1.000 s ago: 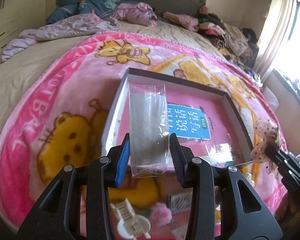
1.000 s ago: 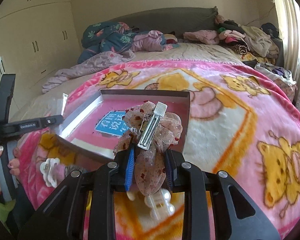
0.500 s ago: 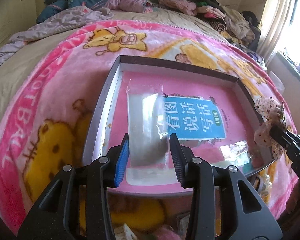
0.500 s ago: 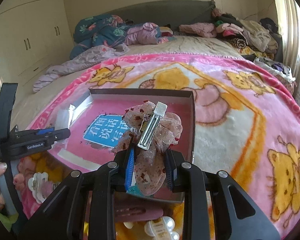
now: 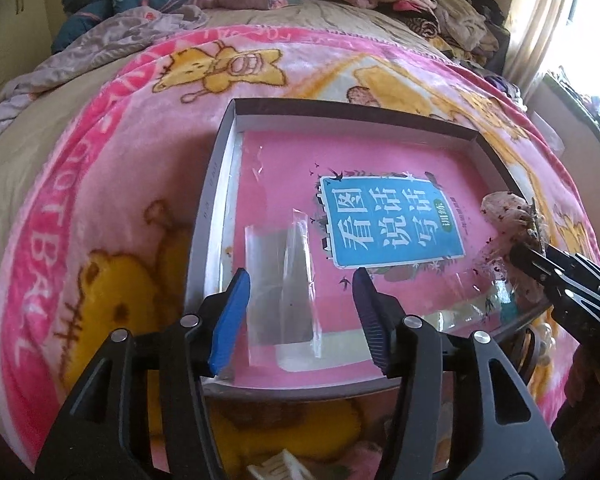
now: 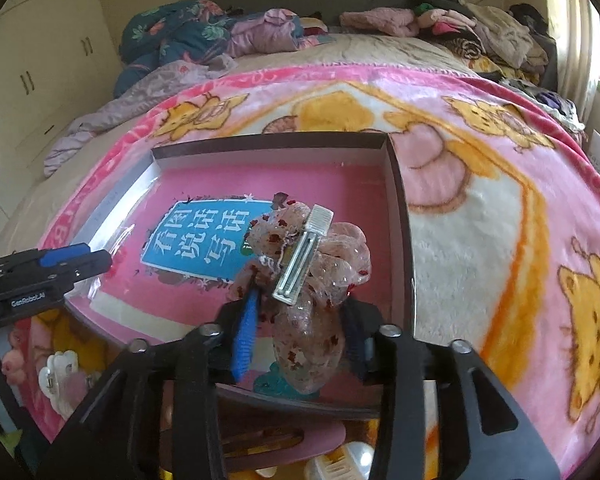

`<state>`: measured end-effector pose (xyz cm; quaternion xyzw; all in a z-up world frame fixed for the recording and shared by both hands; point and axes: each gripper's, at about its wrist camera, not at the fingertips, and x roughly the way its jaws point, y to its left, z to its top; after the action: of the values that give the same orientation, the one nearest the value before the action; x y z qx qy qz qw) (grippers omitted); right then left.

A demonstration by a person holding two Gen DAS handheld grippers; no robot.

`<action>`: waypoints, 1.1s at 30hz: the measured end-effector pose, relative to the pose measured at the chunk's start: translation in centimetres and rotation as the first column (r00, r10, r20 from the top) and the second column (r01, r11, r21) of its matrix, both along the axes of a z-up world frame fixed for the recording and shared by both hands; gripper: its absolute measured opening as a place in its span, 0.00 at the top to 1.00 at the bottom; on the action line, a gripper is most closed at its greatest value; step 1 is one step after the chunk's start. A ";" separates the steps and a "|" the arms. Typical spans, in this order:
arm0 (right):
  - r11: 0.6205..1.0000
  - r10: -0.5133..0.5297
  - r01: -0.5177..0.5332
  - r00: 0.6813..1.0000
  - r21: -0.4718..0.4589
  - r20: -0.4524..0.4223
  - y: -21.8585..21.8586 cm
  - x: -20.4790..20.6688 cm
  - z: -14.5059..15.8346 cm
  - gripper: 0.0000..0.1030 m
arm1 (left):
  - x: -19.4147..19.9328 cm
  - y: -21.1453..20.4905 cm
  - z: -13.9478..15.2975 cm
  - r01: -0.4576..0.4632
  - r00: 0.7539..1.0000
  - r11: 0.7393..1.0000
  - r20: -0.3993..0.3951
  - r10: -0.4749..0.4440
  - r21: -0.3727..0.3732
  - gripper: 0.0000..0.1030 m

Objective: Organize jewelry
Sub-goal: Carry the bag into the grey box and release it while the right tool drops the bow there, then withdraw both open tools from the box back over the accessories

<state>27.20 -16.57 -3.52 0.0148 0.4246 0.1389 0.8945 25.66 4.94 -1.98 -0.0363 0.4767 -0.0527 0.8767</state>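
Left gripper jaws just opened; clear packet lies between them

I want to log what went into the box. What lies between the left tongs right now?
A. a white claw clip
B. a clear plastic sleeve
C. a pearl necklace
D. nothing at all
B: a clear plastic sleeve lies flat in the box between the left tongs, whose jaws stand apart from it.
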 end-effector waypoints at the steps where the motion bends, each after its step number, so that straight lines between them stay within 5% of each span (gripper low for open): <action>1: 1.000 -0.006 0.006 1.000 -0.001 0.003 0.1 -0.2 0.2 0.53 | 0.0 0.1 0.1 0.005 1.000 1.000 0.001 -0.005 0.002 0.55; 15: 0.997 -0.069 0.067 0.994 0.025 0.086 -0.1 -5.0 3.6 0.21 | -3.3 1.4 2.8 0.030 0.998 0.999 0.054 -0.031 0.018 0.37; 33: 0.998 -0.031 0.021 0.981 0.054 0.189 -1.3 -11.7 7.8 0.13 | -9.7 1.3 5.7 -0.012 0.992 1.000 0.128 0.012 0.000 0.29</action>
<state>15.46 -17.83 4.29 0.0300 0.3335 0.1387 0.9320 15.99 6.28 3.67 -0.0354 0.4193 -0.0496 0.9058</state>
